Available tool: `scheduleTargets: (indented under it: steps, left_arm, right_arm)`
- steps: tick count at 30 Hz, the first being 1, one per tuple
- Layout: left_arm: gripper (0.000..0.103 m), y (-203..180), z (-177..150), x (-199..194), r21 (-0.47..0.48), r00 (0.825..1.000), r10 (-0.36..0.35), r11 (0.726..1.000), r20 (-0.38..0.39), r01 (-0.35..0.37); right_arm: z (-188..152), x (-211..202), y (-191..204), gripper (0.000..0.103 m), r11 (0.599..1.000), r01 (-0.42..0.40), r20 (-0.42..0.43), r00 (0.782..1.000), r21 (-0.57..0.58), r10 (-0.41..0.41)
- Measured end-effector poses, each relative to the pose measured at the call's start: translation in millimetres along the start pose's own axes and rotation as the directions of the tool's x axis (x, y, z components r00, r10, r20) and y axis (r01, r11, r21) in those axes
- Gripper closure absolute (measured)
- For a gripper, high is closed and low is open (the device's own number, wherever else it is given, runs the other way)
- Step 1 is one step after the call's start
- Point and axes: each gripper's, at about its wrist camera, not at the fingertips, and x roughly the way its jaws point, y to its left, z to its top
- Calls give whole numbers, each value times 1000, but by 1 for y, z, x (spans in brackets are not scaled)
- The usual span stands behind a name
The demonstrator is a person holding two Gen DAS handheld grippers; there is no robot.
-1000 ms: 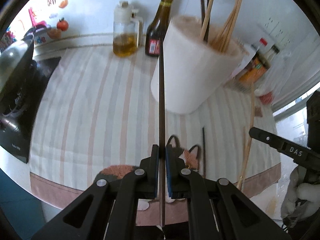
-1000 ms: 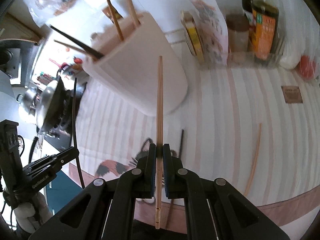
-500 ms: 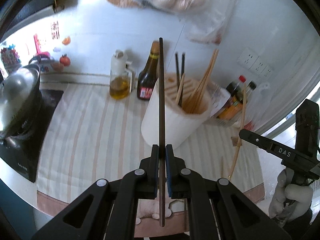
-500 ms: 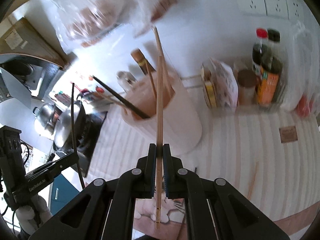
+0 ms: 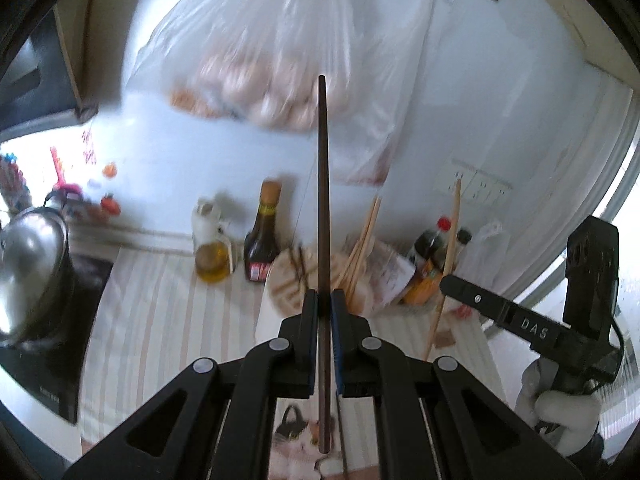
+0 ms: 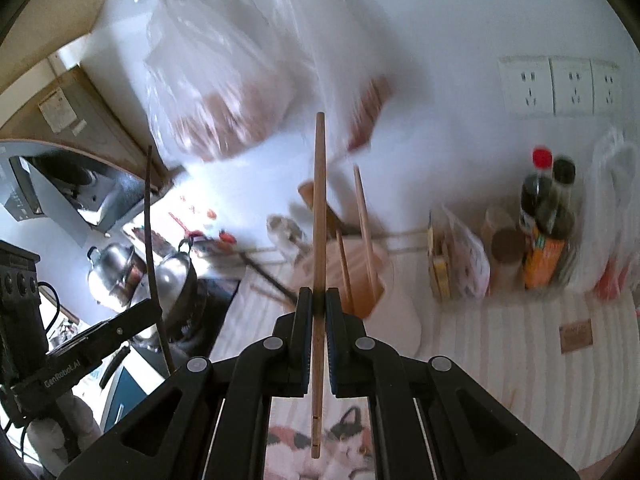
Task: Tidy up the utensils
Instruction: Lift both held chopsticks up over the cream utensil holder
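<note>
Dark chopstick (image 5: 322, 200) clamped upright in the left gripper (image 5: 325, 312); pale chopstick (image 6: 319, 240) clamped in the right gripper (image 6: 319, 308); both above the white holder (image 6: 360, 280). Striped cloth (image 6: 500, 360) lies open on the right; a plastic bag (image 5: 280, 60) hangs on the far wall.

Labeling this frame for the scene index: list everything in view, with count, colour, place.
dark chopstick: 1, dark brown, upright in left gripper
light chopstick: 1, pale wood, upright in right gripper
holder: 1, white, on the cloth, several chopsticks standing in it
cloth: 1, white with beige stripes, covers the counter
oil jug: 1, clear with yellow oil, by the wall
sauce bottle: 1, dark, beside the oil jug
pots: 2, steel, far end of the counter
bags: several, clear plastic, hang on the wall
sockets: 3, white, on the wall
left gripper: black, shut
right gripper: black, shut
</note>
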Motion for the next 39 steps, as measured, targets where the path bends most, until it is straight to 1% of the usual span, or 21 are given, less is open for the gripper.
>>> scheduleTargets:
  steps: [3, 9, 14, 17, 20, 25, 32, 39]
  left_arm:
    - [99, -5, 21, 5, 16, 999, -2, 1000, 45, 1]
    - [99, -10, 48, 26, 29, 996, -1, 1000, 94, -1]
    - [99, -9, 59, 50, 36, 993, 10, 999, 114, -14]
    - [99, -8, 59, 63, 35, 993, 18, 999, 119, -22]
    - [99, -2, 57, 79, 24, 993, 28, 999, 111, -31]
    - [99, 0, 52, 99, 21, 995, 41, 999, 91, -43]
    - [99, -1, 43, 114, 35, 996, 45, 998, 78, -48]
    - [99, 3, 35, 126, 28, 997, 38, 999, 59, -40]
  right_arm:
    - [18, -1, 0, 97, 1000, 8, 54, 999, -10, -7]
    - [49, 11, -10, 97, 999, 34, 151, 988, -19, -31]
    - [63, 29, -19, 97, 997, 65, 224, 973, -37, -55]
    - [67, 42, -25, 97, 996, 77, 247, 967, -40, -65]
    - [67, 56, -28, 97, 995, 85, 267, 961, -50, -69]
    - [65, 76, -33, 97, 995, 85, 277, 959, -56, -66]
    - [44, 91, -40, 97, 994, 92, 298, 952, -61, -70]
    - [29, 98, -45, 97, 994, 95, 288, 955, -61, -74]
